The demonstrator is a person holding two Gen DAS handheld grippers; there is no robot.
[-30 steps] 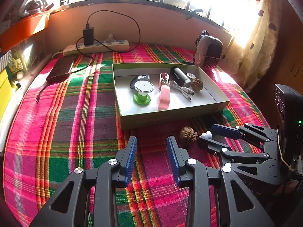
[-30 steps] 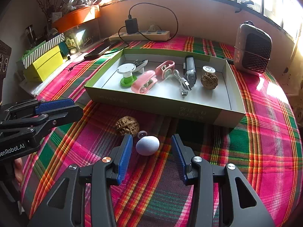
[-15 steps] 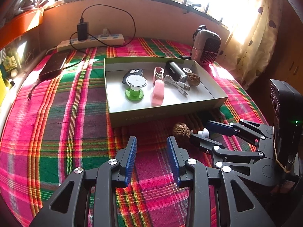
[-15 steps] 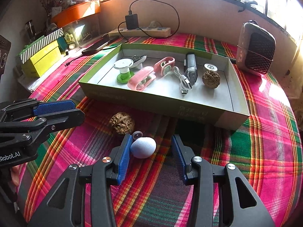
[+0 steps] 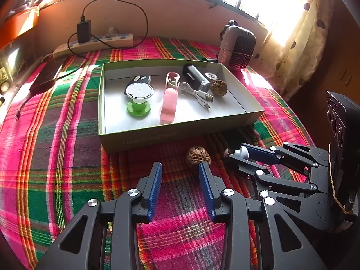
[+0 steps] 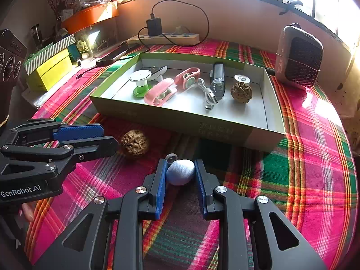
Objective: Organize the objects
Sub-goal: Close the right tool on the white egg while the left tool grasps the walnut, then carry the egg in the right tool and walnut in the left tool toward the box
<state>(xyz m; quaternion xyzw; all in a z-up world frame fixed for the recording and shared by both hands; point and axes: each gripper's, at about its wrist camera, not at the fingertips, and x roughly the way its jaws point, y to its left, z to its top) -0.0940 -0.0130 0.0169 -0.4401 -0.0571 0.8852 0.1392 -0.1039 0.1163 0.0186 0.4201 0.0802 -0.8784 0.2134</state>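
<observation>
On the plaid cloth in front of the green box point(image 6: 175, 117), my right gripper point(image 6: 180, 166) is closing, and its blue pads press both sides of a pale blue egg-shaped thing point(image 6: 181, 172). A small round white piece point(image 6: 171, 157) lies against the egg's far left side. A brown walnut point(image 6: 134, 143) rests to the left of it. My left gripper point(image 5: 180, 166) is opening and holds nothing. The walnut point(image 5: 198, 157) sits just past its right fingertip. The right gripper point(image 5: 238, 154) shows at the right of the left wrist view, with the egg point(image 5: 241, 152) barely visible.
The box holds a second walnut point(image 6: 241, 92), a green-and-white spool point(image 6: 140, 83), pink clips point(image 6: 159, 92), a cable and a dark device. A small heater point(image 6: 299, 58) stands at the back right, a power strip point(image 5: 94, 43) by the wall, and yellow boxes point(image 6: 51, 69) at the left.
The right gripper's jaws have come together onto the egg. The left gripper has moved forward and right toward the walnut, with its jaws a little wider.
</observation>
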